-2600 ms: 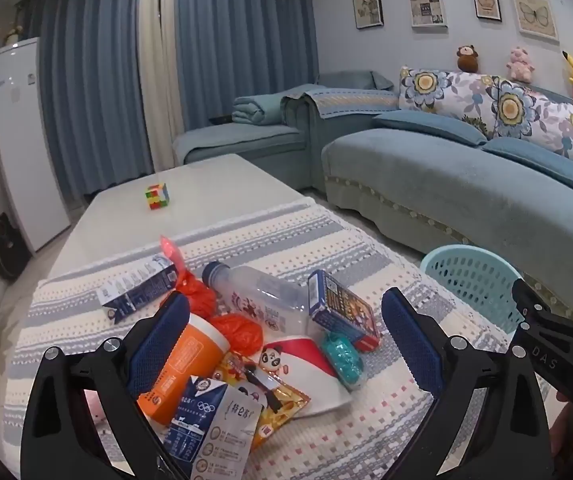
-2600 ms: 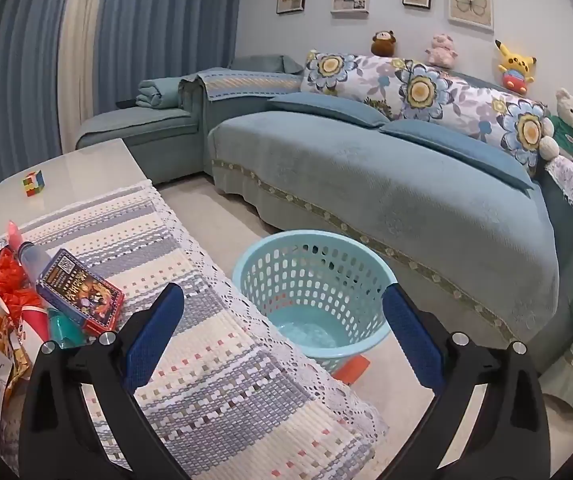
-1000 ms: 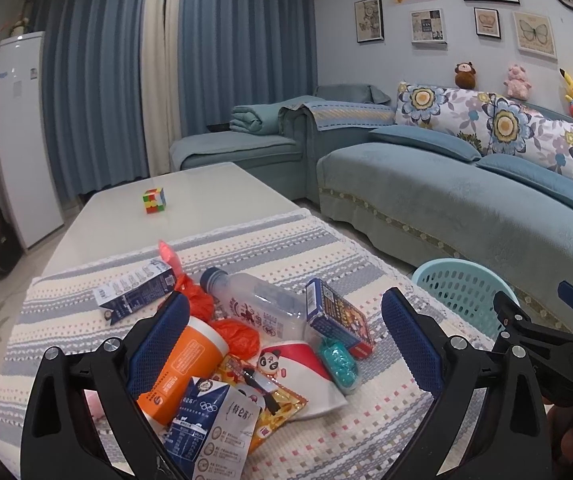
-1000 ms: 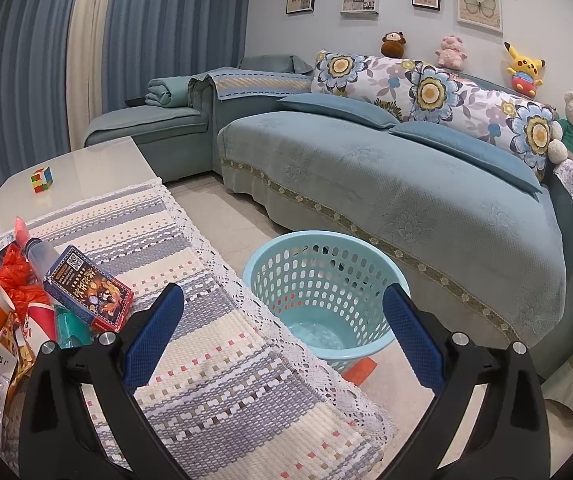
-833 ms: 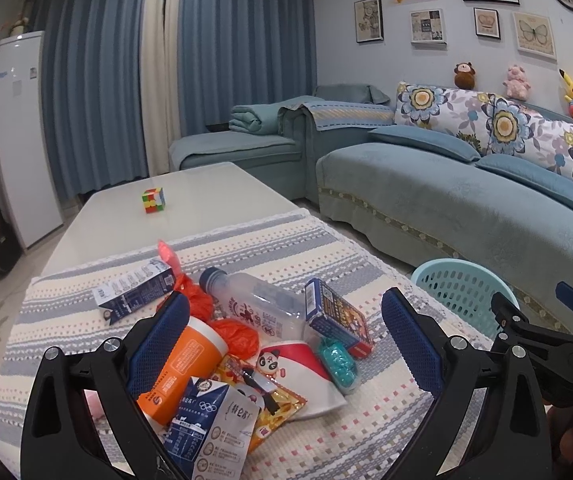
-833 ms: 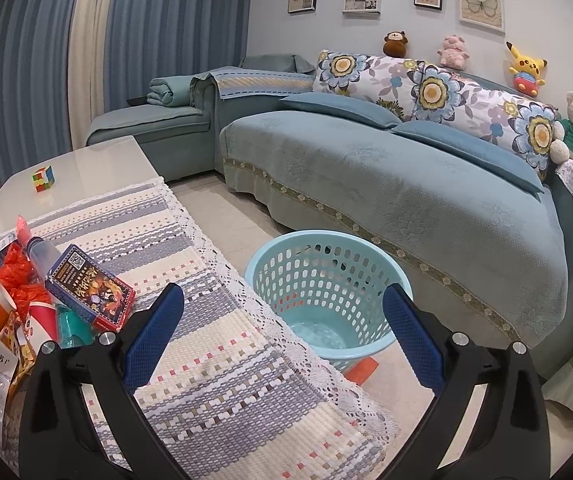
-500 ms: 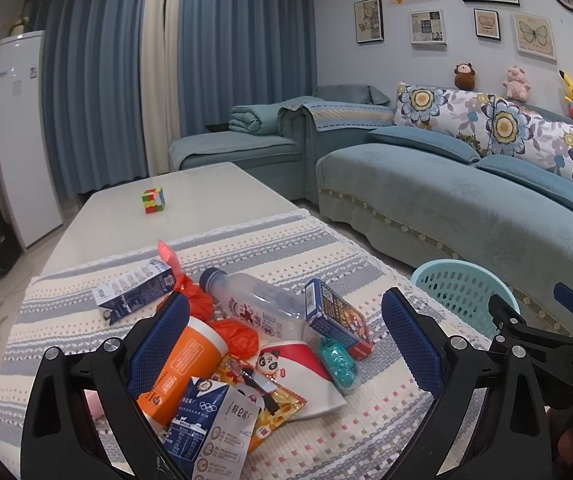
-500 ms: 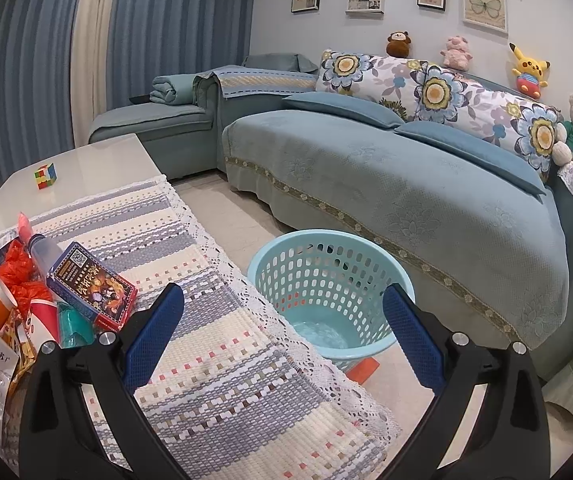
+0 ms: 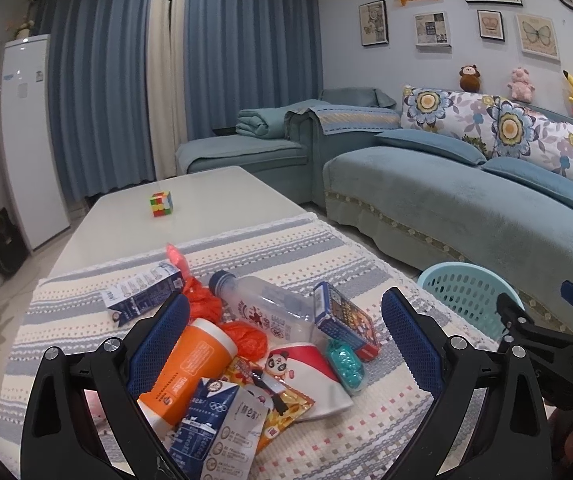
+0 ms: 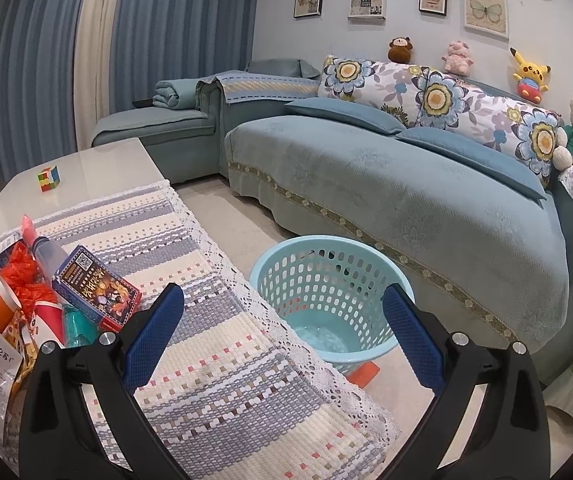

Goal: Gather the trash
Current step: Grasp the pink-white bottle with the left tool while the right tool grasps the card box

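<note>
The left hand-held gripper [image 9: 282,344] hovers with its blue-padded fingers spread wide over a heap of trash on the counter [image 9: 206,188], holding nothing. Directly between its fingers lie an orange cup [image 9: 184,368], a clear plastic bottle [image 9: 266,312], a blue card box [image 9: 346,322] and a teal wrapper [image 9: 346,364], with a milk carton [image 9: 142,296] behind and snack packets [image 9: 222,420] nearest the camera, all on a striped woven cloth [image 9: 286,248]. The right hand-held gripper [image 10: 282,344], likewise spread and empty, is held above the cloth's lace edge, facing a light-blue perforated basket [image 10: 326,300] that stands on the floor between counter and sofa [image 10: 406,184]. A puzzle cube [image 9: 161,204] sits alone on the bare far end of the counter.
</note>
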